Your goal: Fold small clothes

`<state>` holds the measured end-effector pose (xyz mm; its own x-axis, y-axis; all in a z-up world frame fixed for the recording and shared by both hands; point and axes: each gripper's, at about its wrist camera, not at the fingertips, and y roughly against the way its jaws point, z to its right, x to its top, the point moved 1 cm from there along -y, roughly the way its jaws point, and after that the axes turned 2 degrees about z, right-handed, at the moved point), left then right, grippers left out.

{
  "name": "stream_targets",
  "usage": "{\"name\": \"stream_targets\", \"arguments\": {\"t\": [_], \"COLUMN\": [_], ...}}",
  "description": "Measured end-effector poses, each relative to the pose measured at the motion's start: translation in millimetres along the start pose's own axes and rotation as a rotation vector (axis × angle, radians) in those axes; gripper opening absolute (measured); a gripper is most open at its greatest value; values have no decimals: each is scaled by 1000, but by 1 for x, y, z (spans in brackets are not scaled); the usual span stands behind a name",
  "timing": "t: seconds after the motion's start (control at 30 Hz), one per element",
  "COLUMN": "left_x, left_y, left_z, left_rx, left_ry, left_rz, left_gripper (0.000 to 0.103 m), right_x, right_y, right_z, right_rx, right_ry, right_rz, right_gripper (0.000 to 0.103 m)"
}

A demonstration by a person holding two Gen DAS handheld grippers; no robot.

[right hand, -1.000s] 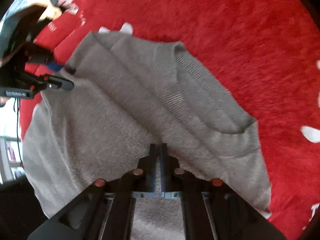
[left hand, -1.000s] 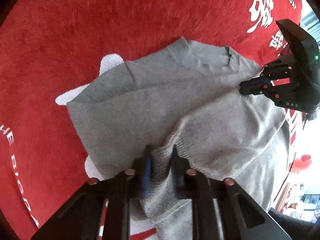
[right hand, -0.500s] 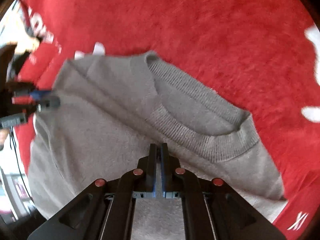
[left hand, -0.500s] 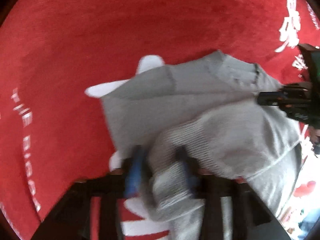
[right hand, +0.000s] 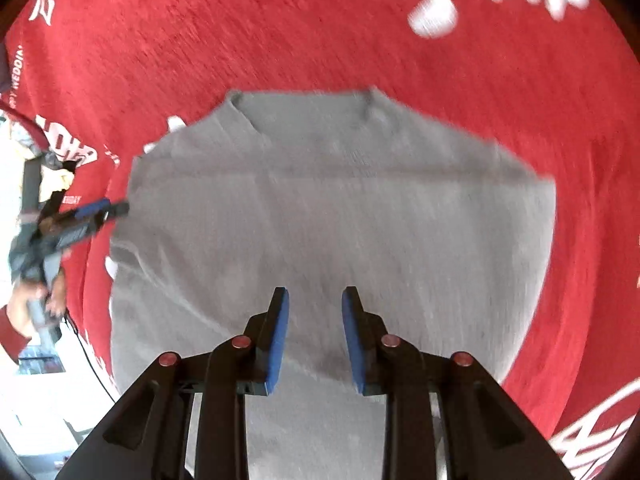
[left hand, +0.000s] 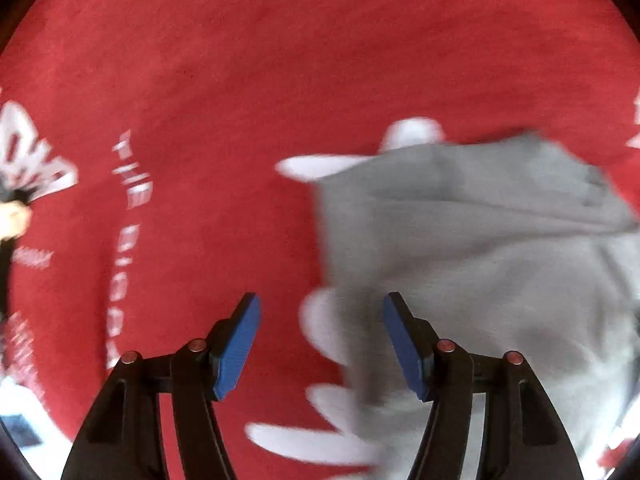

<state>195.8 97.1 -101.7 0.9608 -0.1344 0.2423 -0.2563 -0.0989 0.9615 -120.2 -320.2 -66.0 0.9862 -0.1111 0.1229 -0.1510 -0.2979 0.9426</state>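
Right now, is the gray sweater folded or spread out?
Folded. The gray sweater lies doubled on the red cloth; both grippers are open, holding nothing.

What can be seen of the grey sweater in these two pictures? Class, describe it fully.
The grey sweater is a small plain knit with a ribbed neckline at its far edge. It lies folded on the red cloth with white lettering, its lower part laid up over the body and some soft creases on top. Neither gripper holds it: the right gripper is open above its near part, and the left gripper is open at its left edge. The pictures are blurred, so finer details cannot be made out.
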Motion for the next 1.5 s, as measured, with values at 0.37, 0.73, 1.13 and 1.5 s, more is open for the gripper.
{"name": "stream_targets", "arguments": {"t": [0.37,0.73,1.13,1.5], "left_x": [-17,-90,-131,-160], "left_y": [25,37,52,65], "left_z": [-8,61,89,117], "left_rx": [-191,-247,-210,-217], "left_ry": [50,-44,-28,-36], "left_rz": [-23,-121,-128,-150], "left_gripper": [65,65,65,65], "right_x": [-46,-91,-80,-90], "right_y": [11,27,14,22], "right_z": [15,80,104,95], "right_rx": [54,-31,158,149], "right_ry": [-141,-378,-609,-506], "right_rz": [64,88,225,169], "right_gripper": [30,30,12,30]}}
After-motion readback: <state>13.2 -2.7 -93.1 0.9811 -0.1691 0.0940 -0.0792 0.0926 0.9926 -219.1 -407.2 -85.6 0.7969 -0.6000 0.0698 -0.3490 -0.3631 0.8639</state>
